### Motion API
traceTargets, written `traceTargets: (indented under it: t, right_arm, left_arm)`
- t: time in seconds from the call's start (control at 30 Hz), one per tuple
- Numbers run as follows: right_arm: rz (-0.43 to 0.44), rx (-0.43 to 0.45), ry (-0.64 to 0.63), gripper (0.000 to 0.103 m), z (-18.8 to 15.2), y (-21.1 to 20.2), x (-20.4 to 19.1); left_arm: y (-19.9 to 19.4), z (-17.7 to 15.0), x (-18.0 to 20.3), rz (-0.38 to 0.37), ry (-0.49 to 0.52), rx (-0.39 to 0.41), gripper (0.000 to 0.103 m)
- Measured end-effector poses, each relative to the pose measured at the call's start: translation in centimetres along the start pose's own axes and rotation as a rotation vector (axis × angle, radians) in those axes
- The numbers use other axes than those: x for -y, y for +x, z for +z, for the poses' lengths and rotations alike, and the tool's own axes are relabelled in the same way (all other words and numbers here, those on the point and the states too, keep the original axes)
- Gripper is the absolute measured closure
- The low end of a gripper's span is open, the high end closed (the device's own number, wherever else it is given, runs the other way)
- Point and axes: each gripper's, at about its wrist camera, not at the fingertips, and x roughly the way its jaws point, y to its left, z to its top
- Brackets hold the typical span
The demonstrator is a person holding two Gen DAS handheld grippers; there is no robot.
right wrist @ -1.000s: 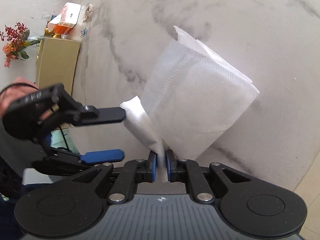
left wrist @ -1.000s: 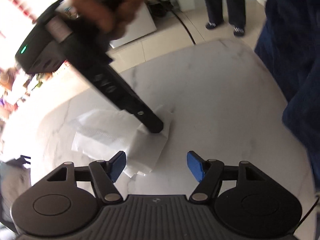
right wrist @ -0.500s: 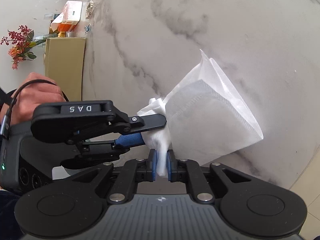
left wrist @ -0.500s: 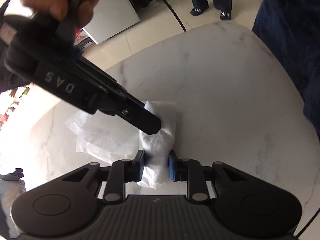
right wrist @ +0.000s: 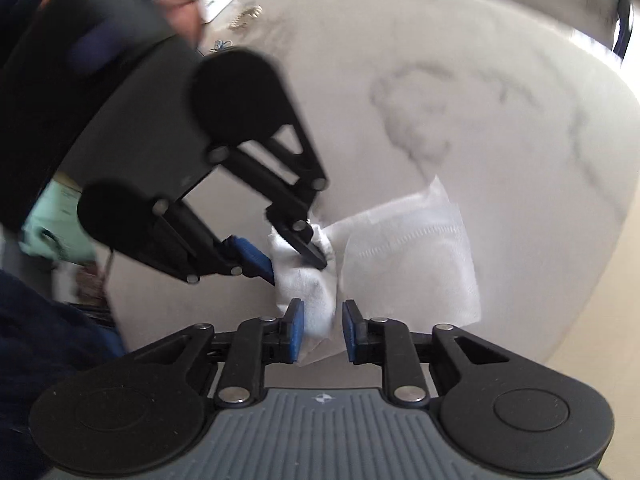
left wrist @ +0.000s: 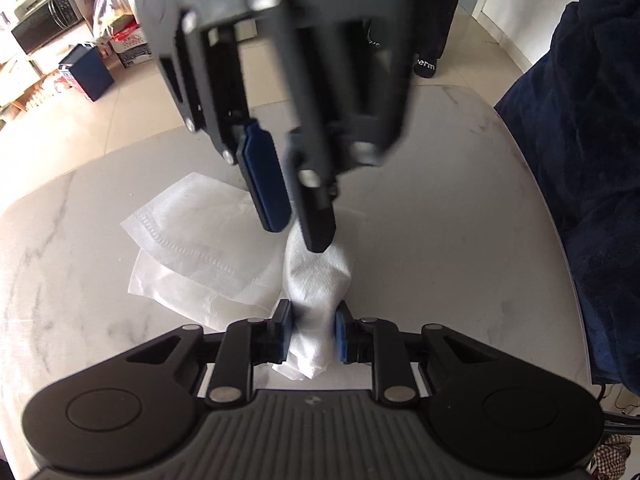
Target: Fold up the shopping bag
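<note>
A white non-woven shopping bag (left wrist: pixel 200 248) lies partly folded on the marble table (left wrist: pixel 440 220), one end bunched into a roll. My left gripper (left wrist: pixel 313 332) is shut on that bunched end. In the left wrist view, my right gripper (left wrist: pixel 298 236) hangs just above the roll, fingers pointing down. In the right wrist view, the right gripper (right wrist: pixel 324 330) has its jaws opening. The bag's bunched end (right wrist: pixel 316 312) sits between them, with a gap at the right pad. The left gripper (right wrist: pixel 296 272) pinches the same roll just beyond. The flat part of the bag (right wrist: pixel 420 264) spreads to the right.
A person in dark blue clothing (left wrist: pixel 592 160) stands close at the table's right edge. Another person's legs (left wrist: pixel 424 64) stand beyond the far edge. Boxes (left wrist: pixel 86 72) and a microwave (left wrist: pixel 44 16) stand on the floor side. Blurred small items (right wrist: pixel 224 0) sit at one table edge.
My left gripper came in over the bag's bunched end and closed on it. The right gripper, which was shut on that end, has parted its jaws, risen and rolled.
</note>
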Motion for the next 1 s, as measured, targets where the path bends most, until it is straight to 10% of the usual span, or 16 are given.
traceTargets:
  t: [0.17, 0.43, 0.53, 1.0]
  right_arm:
    - [-0.237, 0.113, -0.235, 0.055, -2.2, 0.3, -5.7]
    - [-0.470, 0.031, -0.479, 0.073, -3.3, 5.1, -8.7]
    - [-0.404, 0.050, -0.337, 0.083, -2.9, 4.6, -7.0]
    - [-0.158, 0.018, -0.309, 0.086, -0.6, 3.1, -1.0]
  left_arm:
    - [-0.6, -0.5, -1.7, -0.046, -0.048, -0.002, 0.082]
    - [0.1, 0.4, -4.7, -0.126, -0.156, -0.013, 0.083]
    - [6.2, 3.4, -3.4, -0.141, -0.213, -0.006, 0.083]
    - [4.2, 4.8, 0.7, 0.073, 0.042, 0.173, 0.073]
